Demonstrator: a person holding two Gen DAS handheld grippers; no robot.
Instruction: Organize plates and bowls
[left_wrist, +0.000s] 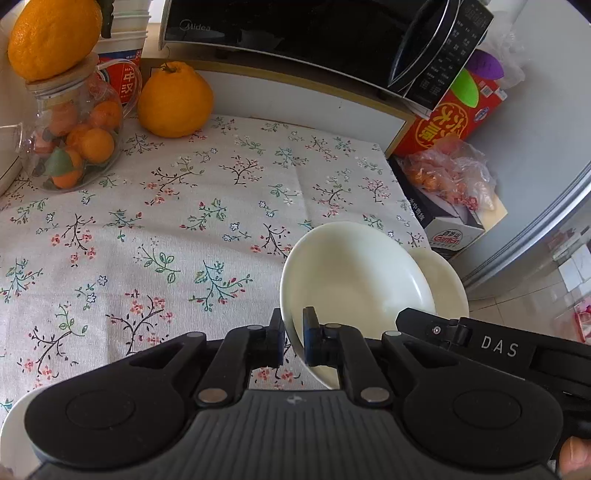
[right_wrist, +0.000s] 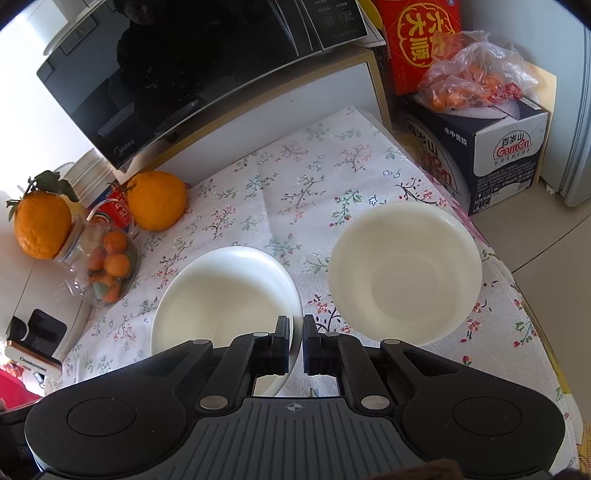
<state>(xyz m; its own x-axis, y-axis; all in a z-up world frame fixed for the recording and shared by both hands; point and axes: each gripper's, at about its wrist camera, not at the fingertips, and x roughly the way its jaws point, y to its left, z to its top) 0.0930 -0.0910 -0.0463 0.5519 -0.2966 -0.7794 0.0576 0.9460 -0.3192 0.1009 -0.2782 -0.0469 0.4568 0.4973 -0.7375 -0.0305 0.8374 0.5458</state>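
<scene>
Left tongs (left_wrist: 293, 341) clamped on the near rim of the white plate (left_wrist: 354, 273): one pad outside the rim, one inside, no visible gap. Plate is tilted, far edge up, over the floral tablecloth (left_wrist: 147, 221)

Right tongs (right_wrist: 295, 343) pinch the right side of that same plate's (right_wrist: 225, 295) rim, so I hold it with both. In the right view the plate sits left of the tongs' centre line, the rim running between the pads

Second dish, a white bowl (right_wrist: 404, 271), is just right of my right tongs, near the table's right edge, apart from the plate with a strip of cloth between. Can't tell if it's resting flat or raised. In the left view the bowl (left_wrist: 447, 280) shows only as a sliver behind the plate, with the right tongs' body (left_wrist: 480, 343) in front of it

Further out: large orange (left_wrist: 175, 99) at the back of the cloth, glass jar (left_wrist: 74, 147) of small oranges at back left with another orange (left_wrist: 51, 37) on its lid. Black microwave (left_wrist: 295, 22) behind. Red box (left_wrist: 450, 118), plastic bag of fruit (right_wrist: 476, 74) on a water carton (right_wrist: 498, 147) off the right side
</scene>
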